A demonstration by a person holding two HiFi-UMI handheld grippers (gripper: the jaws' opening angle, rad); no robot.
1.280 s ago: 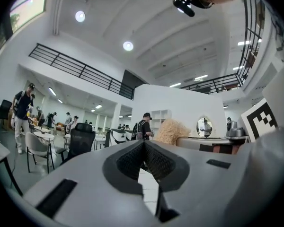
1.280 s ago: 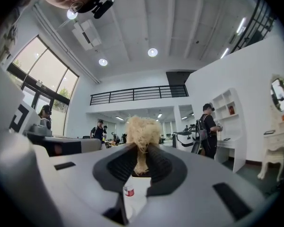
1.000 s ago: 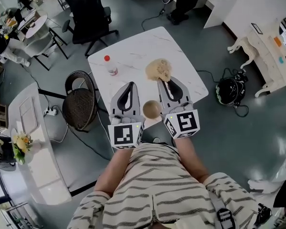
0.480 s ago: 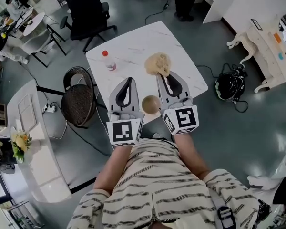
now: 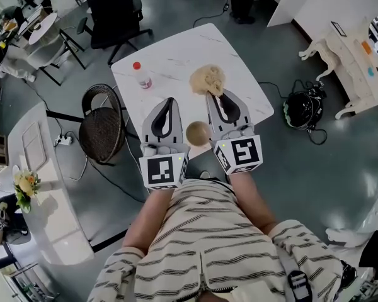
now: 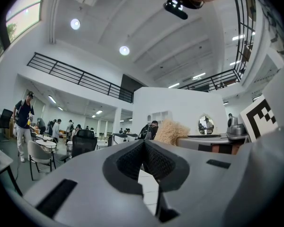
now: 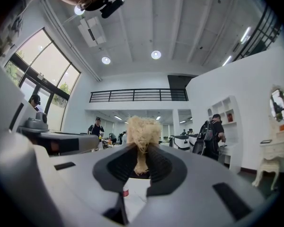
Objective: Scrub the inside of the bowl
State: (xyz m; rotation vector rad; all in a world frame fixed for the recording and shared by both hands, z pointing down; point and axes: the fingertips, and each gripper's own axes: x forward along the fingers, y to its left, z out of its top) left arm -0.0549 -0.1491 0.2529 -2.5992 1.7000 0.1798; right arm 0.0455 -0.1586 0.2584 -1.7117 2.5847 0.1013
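A small round wooden bowl (image 5: 198, 133) sits near the front edge of the white marble table (image 5: 176, 61), between my two grippers. My right gripper (image 5: 212, 95) is shut on a tan fibrous scrubber (image 5: 206, 79), which bulges beyond its tips, ahead of and slightly right of the bowl. In the right gripper view the scrubber (image 7: 143, 126) is pinched between the jaws of the right gripper (image 7: 143, 148). My left gripper (image 5: 169, 102) is left of the bowl, shut with nothing in it (image 6: 143, 143). The left gripper view shows the scrubber (image 6: 170, 131) to its right; the bowl is hidden there.
A clear bottle with a red cap (image 5: 140, 75) stands at the table's far left. A dark mesh chair (image 5: 103, 131) is beside the table's left edge, a black office chair (image 5: 113, 11) beyond it. A black helmet-like object (image 5: 300, 113) lies on the floor at the right.
The whole head view has shifted slightly. Both grippers keep their places beside the bowl, and the right one still holds the scrubber.
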